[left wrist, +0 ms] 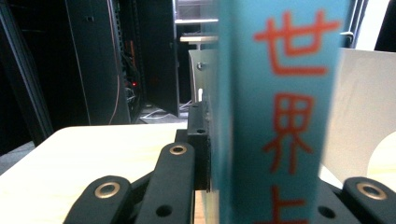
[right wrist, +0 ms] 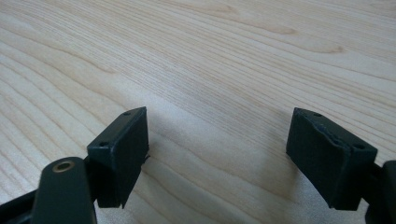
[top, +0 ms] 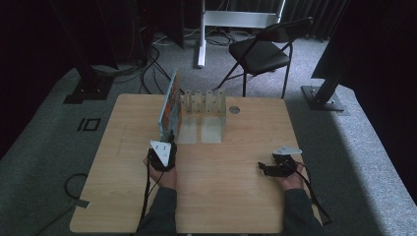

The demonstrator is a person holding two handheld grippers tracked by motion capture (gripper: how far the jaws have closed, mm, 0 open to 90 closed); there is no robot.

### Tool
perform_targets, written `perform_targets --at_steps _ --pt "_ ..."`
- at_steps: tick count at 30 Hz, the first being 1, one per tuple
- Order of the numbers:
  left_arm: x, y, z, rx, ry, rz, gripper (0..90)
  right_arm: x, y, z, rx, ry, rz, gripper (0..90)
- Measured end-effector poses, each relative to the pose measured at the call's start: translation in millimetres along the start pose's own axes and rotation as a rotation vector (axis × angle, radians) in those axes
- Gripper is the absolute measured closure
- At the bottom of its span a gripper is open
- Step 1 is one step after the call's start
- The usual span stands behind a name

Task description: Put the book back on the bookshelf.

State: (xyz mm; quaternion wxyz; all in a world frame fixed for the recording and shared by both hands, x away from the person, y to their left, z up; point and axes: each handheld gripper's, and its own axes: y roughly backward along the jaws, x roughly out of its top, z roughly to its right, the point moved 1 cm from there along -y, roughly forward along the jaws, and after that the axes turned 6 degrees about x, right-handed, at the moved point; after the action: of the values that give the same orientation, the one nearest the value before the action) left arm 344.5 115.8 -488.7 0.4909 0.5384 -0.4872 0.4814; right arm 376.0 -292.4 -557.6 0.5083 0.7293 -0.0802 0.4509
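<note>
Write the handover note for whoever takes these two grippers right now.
Left gripper: shut on the book, held upright on its edge, spine toward the jaws, beside the left end of the white slotted rack.
Right gripper: open, holding nothing, low over bare table at the right.
Done: book gripped and stood up.
Left: by the look of it, slide the book into a rack slot and let go.

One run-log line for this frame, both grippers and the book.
left gripper: shut on thin teal book, upright | right gripper: open, over wooden table | clear slotted rack: beside book
</note>
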Motion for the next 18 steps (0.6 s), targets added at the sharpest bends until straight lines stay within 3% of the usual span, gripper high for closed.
perform_targets --at_steps 9,18 --pt "-3.7 -0.5 2.4 -0.006 -0.014 -0.002 80.8 0.0 0.0 0.0 0.0 0.0 0.0 20.8" --pt "-6.3 2.9 -4.4 -0.015 0.029 -0.027 80.8 0.0 0.0 0.0 0.0 0.0 0.0 20.8"
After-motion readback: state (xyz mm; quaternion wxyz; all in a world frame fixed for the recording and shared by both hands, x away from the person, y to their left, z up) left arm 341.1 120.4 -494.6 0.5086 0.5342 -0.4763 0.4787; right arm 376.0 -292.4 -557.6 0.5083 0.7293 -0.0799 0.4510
